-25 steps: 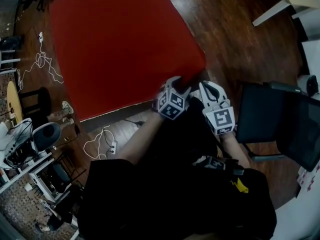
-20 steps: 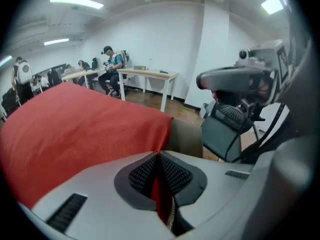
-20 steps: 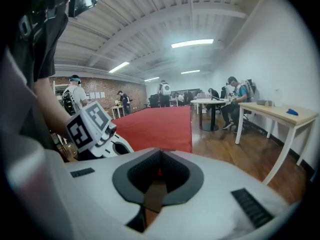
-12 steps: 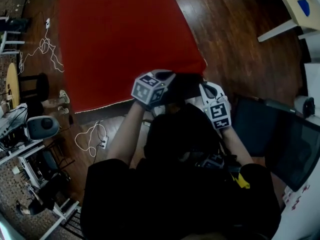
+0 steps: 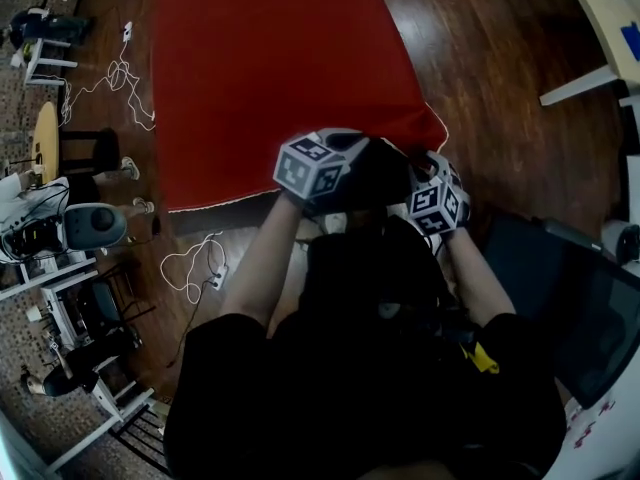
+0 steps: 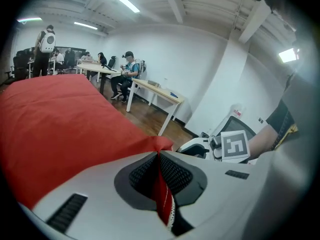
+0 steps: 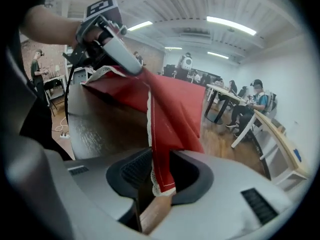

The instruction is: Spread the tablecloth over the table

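Observation:
A red tablecloth (image 5: 270, 78) with a white lace hem covers most of the table. My left gripper (image 5: 345, 163) is at its near right corner. In the left gripper view that gripper (image 6: 160, 156) is shut on a fold of the tablecloth (image 6: 70, 119), whose lace hem shows below the pads. My right gripper (image 5: 435, 193) is close beside it. Its jaws have just been opening: in the right gripper view the right gripper (image 7: 160, 159) stands open and the tablecloth's corner (image 7: 170, 104) hangs loose between the pads. A strip of bare grey tabletop (image 7: 100, 129) shows under the lifted cloth.
A black office chair (image 5: 565, 293) stands close on my right. White cables and a power strip (image 5: 195, 273) lie on the wooden floor at my left, near a stool (image 5: 45, 153) and other gear. A white table (image 5: 605, 28) is at the far right. People sit at desks (image 6: 125, 76) farther off.
My left gripper has risen toward the camera with the cloth's corner in it. My right gripper has moved in close beside it.

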The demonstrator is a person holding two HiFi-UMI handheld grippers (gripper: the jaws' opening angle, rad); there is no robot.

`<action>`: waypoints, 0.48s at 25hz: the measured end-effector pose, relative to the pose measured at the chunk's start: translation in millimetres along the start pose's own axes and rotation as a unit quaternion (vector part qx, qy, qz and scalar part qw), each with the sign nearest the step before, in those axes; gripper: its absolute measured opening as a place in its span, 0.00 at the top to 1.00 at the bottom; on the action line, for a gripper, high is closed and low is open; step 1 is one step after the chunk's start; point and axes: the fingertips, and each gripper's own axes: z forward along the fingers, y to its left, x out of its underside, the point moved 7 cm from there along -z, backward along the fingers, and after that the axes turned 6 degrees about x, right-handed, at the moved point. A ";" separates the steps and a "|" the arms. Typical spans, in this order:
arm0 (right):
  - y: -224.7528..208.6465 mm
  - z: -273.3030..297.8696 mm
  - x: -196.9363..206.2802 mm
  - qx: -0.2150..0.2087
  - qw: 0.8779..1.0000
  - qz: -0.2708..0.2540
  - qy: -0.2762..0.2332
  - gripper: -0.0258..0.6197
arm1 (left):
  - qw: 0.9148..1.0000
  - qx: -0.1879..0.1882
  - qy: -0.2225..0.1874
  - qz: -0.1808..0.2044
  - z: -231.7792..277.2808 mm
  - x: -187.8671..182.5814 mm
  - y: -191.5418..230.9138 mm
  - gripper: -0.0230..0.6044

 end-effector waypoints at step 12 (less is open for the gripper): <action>-23.1 -14.1 30.2 -0.020 0.999 0.025 0.028 0.94 | 1.000 -0.004 0.013 -0.023 5.0 41.5 -18.7 0.95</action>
